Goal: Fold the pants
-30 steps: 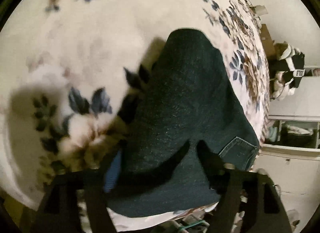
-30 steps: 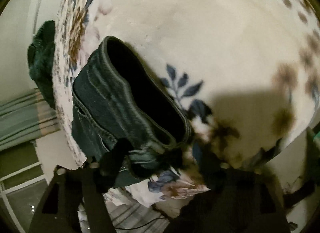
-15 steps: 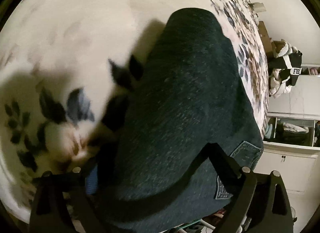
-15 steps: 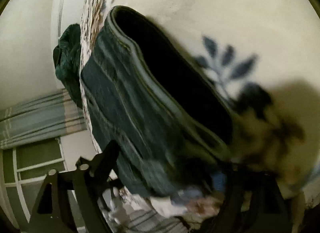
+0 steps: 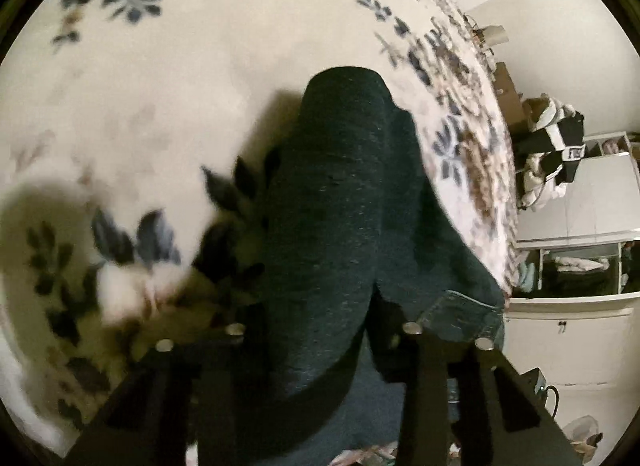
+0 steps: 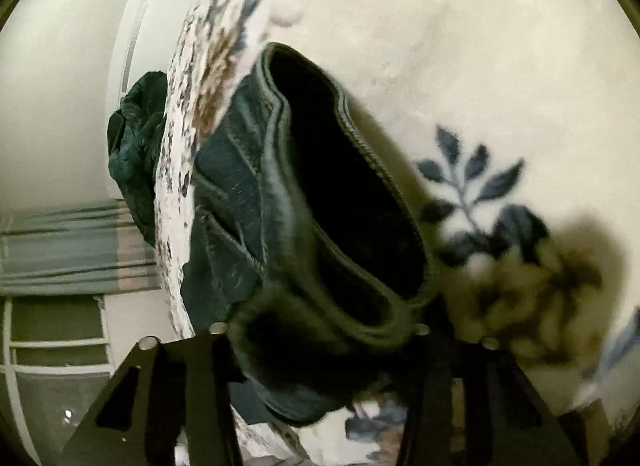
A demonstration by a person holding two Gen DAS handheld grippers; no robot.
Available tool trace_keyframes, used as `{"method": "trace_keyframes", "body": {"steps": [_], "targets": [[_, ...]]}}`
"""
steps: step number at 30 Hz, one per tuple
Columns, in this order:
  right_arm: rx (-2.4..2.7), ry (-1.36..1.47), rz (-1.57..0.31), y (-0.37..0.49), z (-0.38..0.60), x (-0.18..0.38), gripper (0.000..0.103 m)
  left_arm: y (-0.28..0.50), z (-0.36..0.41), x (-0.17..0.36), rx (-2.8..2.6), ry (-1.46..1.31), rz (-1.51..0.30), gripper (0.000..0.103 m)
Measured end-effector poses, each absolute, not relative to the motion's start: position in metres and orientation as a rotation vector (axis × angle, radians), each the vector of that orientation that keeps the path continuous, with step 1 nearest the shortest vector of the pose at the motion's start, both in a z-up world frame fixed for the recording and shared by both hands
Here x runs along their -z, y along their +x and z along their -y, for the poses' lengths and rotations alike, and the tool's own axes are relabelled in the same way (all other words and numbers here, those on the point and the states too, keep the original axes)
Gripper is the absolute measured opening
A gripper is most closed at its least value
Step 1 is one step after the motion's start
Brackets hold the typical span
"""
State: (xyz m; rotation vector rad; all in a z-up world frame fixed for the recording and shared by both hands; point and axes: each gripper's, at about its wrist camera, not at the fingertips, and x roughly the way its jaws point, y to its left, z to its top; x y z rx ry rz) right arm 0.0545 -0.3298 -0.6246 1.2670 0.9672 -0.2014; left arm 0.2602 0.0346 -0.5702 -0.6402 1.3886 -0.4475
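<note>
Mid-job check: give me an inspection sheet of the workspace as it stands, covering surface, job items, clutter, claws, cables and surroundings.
Surface: cream blanket with blue and brown flowers, covering a bed.
Job's things: dark denim pants, folded into a thick bundle near the bed edge; layered hems and seams show in the right wrist view.
Clutter: dark green garment hanging past the bed's far edge.
Claws: left claw shut on the pants bundle; right claw shut on its layered end.
Cables: one thin dark cable near the cabinet.
Surroundings: white cabinet with open shelves, clothes pile, striped curtain, window.
</note>
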Motion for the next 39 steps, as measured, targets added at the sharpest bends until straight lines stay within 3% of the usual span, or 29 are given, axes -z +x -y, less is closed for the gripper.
{"method": "trace_keyframes", "body": {"steps": [11, 20, 30, 39], "targets": [[0.171, 1.165, -0.943, 0.053, 0.325, 0.542, 0.039, 0.267, -0.033, 0.482, 0.490, -0.604, -1.309, 0.027], [0.147, 1.118, -0.848, 0.119, 0.319, 0.464, 0.038, 0.352, -0.018, 0.437, 0.549, -0.592, -1.222, 0.027], [0.171, 1.119, -0.775, 0.300, 0.329, 0.450, 0.038, 0.517, -0.016, 0.442, 0.563, -0.588, -1.195, 0.027], [0.163, 1.124, -0.835, 0.448, 0.329, 0.520, 0.038, 0.636, -0.016, 0.521, 0.491, -0.538, -1.285, 0.028]]}}
